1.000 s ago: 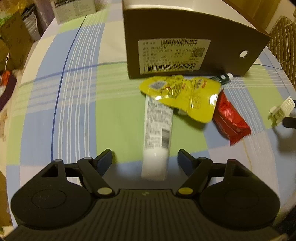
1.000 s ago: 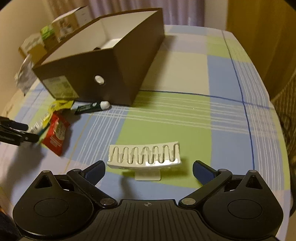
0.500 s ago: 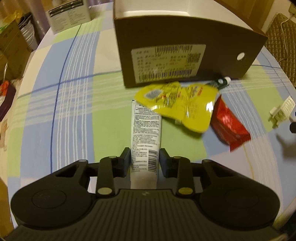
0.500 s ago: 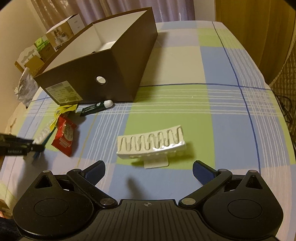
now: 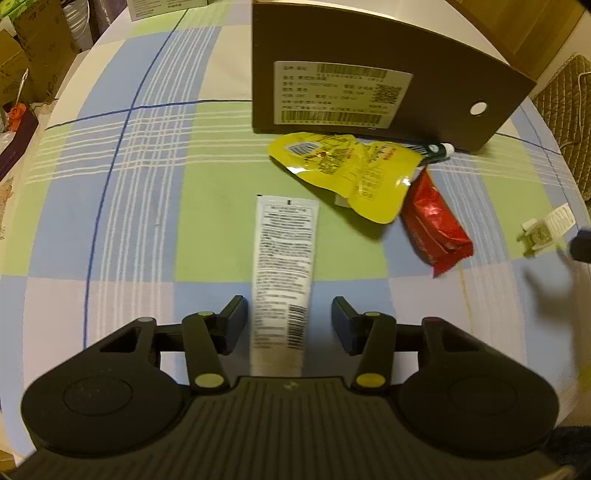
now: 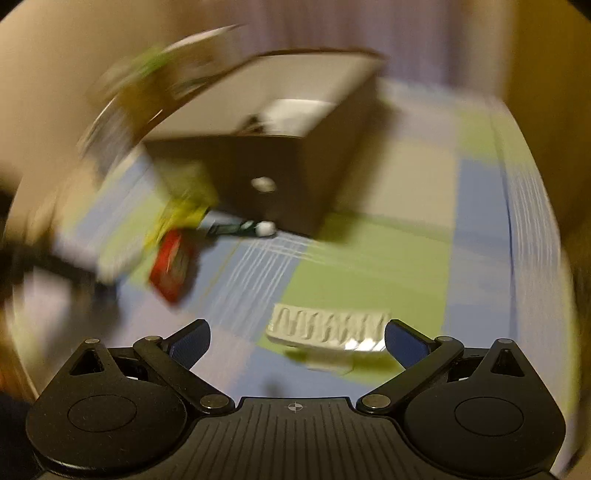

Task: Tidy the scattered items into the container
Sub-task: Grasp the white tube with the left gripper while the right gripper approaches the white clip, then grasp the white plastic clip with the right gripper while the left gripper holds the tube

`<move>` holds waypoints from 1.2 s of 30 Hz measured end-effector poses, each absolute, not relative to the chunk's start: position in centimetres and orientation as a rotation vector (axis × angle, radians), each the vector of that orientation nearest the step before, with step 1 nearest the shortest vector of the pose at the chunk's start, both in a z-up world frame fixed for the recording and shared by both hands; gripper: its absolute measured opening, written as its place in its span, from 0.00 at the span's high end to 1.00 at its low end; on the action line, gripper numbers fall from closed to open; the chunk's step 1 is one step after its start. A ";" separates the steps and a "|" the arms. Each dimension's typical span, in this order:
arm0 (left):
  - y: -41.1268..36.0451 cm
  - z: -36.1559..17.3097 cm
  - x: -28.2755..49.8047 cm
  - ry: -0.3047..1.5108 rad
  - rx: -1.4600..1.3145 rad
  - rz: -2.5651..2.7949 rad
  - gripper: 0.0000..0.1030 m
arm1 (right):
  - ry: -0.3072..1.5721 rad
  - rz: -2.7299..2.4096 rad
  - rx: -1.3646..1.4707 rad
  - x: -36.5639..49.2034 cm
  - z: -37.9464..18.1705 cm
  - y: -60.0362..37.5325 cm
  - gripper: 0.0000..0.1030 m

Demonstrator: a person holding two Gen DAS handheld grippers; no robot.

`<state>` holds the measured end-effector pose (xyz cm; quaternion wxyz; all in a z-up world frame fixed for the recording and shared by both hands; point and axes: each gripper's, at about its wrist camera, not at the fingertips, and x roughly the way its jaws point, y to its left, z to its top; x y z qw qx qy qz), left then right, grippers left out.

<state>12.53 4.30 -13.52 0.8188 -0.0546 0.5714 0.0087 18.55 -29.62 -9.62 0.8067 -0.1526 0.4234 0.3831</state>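
A white tube (image 5: 282,273) lies on the checked cloth, its cap end between the fingers of my left gripper (image 5: 288,319), which is open with a gap on each side. Beyond it lie a yellow pouch (image 5: 351,166), a red packet (image 5: 436,225) and a dark green tube (image 5: 436,151), in front of the brown box (image 5: 369,85). My right gripper (image 6: 297,341) is open; a white comb-like clip (image 6: 328,328) lies just before it, nearer the right finger. The right wrist view is blurred and shows the box (image 6: 288,177) with its open top.
The clip also shows at the right edge of the left wrist view (image 5: 546,229). Cartons and clutter (image 5: 33,55) stand beyond the table's left edge. A wicker chair (image 5: 569,110) is beyond the right edge. A white carton (image 5: 166,5) stands at the far end.
My left gripper, shut on the white tube half a second ago, has opened after pulling the tube out from under the yellow pouch. My right gripper has swung fast towards the clip.
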 end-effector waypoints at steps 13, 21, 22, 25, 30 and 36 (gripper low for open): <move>4.0 -13.3 12.2 1.198 -0.045 0.024 0.58 | 0.883 1.104 -0.834 20.5 -13.3 -26.6 0.34; 4.6 -13.3 11.5 1.198 -0.063 0.034 0.57 | 1.071 0.934 -0.565 21.3 -13.7 -27.1 0.66; 4.5 -13.4 11.5 1.197 -0.059 0.034 0.58 | 1.089 0.896 -0.543 21.1 -13.6 -26.9 0.66; 4.2 -13.5 11.7 1.203 -0.041 0.032 0.58 | 1.120 0.803 -0.448 20.3 -13.3 -26.8 0.66; 3.8 -13.7 12.4 1.212 -0.022 0.019 0.56 | 1.079 0.750 -0.418 18.9 -13.2 -26.2 0.29; 3.3 -14.0 13.4 1.227 0.031 -0.009 0.55 | 1.036 0.732 -0.416 18.5 -12.9 -26.3 0.22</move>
